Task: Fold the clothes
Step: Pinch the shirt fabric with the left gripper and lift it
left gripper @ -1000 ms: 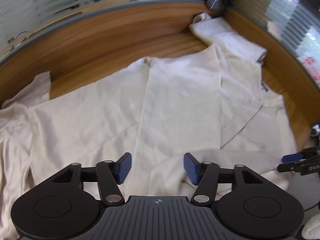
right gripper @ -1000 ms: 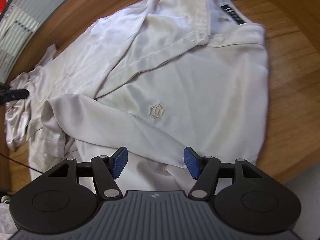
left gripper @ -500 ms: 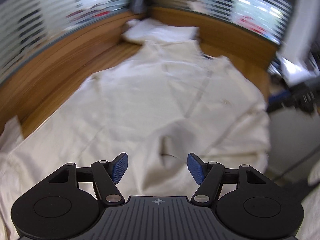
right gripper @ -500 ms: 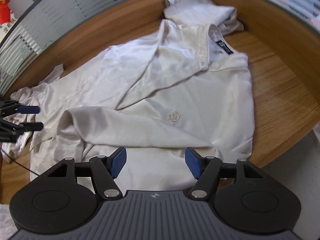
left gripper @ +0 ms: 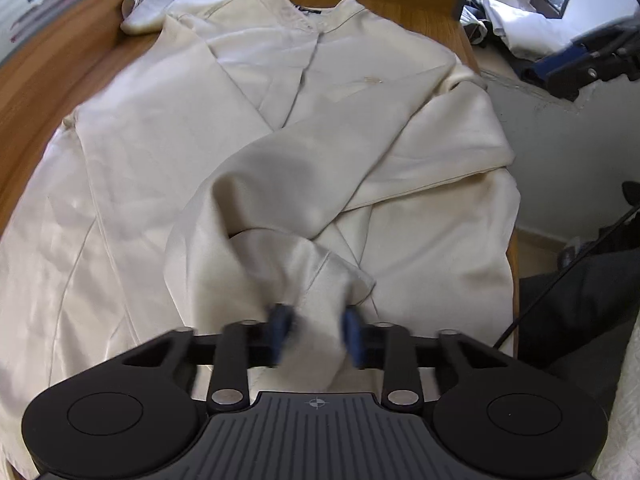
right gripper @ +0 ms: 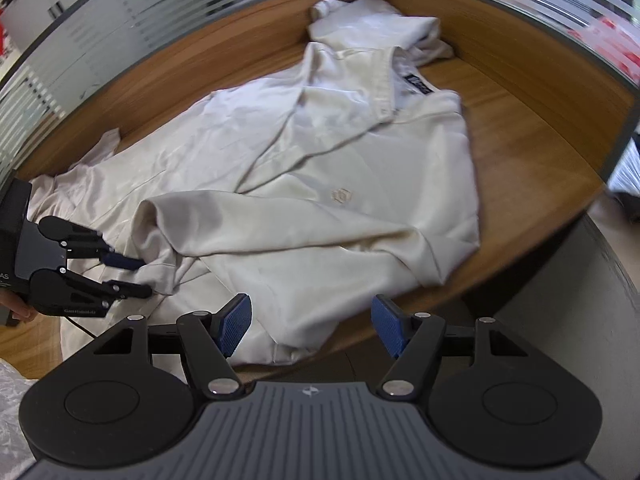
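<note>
A cream long-sleeved shirt (left gripper: pixel 360 140) (right gripper: pixel 340 160) lies front-up on the wooden table (right gripper: pixel 520 152), collar at the far end. One sleeve (left gripper: pixel 304 184) is folded across the chest, its cuff (left gripper: pixel 320 280) bunched near the hem. My left gripper (left gripper: pixel 316 332) is blurred, its blue pads drawn in around that cuff. The right wrist view shows the left gripper (right gripper: pixel 138 276) at the left with its tips on the cuff. My right gripper (right gripper: pixel 312 320) is open above the shirt's hem at the table's near edge, holding nothing. The right gripper (left gripper: pixel 540 76) also shows beyond the table's corner.
A folded white garment (right gripper: pixel 372 20) (left gripper: pixel 192 0) lies past the collar near the back wall. Another pale garment (right gripper: pixel 100 148) is crumpled at the table's left. A person's dark-trousered leg (left gripper: pixel 580 300) stands beside the table. Striped glass partitions ring the desk.
My left gripper swung round to the folded sleeve's cuff and its pads narrowed around it. My right gripper drew back toward the table's near edge, staying open.
</note>
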A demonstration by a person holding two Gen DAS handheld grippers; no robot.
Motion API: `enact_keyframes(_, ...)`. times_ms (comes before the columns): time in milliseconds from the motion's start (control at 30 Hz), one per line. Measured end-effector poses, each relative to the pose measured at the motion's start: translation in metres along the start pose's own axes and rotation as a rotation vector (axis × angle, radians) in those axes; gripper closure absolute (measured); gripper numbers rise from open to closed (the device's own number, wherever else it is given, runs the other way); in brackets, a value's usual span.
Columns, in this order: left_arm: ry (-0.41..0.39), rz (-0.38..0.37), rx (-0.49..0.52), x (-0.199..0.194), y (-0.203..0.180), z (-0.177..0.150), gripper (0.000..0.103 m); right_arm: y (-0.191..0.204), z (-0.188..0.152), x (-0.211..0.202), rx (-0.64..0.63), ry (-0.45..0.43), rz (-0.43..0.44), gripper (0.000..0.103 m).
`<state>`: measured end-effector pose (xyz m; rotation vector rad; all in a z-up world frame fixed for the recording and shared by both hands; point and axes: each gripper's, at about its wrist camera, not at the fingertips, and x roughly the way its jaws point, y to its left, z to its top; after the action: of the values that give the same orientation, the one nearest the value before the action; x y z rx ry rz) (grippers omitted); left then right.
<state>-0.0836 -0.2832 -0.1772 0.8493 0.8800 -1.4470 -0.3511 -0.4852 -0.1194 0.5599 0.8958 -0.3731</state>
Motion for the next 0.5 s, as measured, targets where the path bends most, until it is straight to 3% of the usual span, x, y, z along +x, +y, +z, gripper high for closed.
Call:
enact_keyframes(67, -0.062, -0.029, -0.063, -0.014, 0.011, 0.005, 0.090, -0.005, -0.004, -0.003, 0.032, -0.008, -0.009, 0.031)
enact_keyframes(200, -0.238, -0.049, -0.220, -0.051, 0.042, 0.022, 0.091, -0.009, -0.010, -0.007, 0.069, -0.021, -0.022, 0.031)
enact_keyframes(367, -0.403, 0.018, -0.421, -0.082, 0.097, 0.045, 0.092, -0.010, -0.013, -0.006, 0.093, -0.018, -0.036, 0.031)
enact_keyframes(500, -0.483, 0.101, -0.561, -0.090, 0.136, 0.056, 0.092, -0.010, -0.011, -0.006, 0.107, -0.034, -0.048, 0.031)
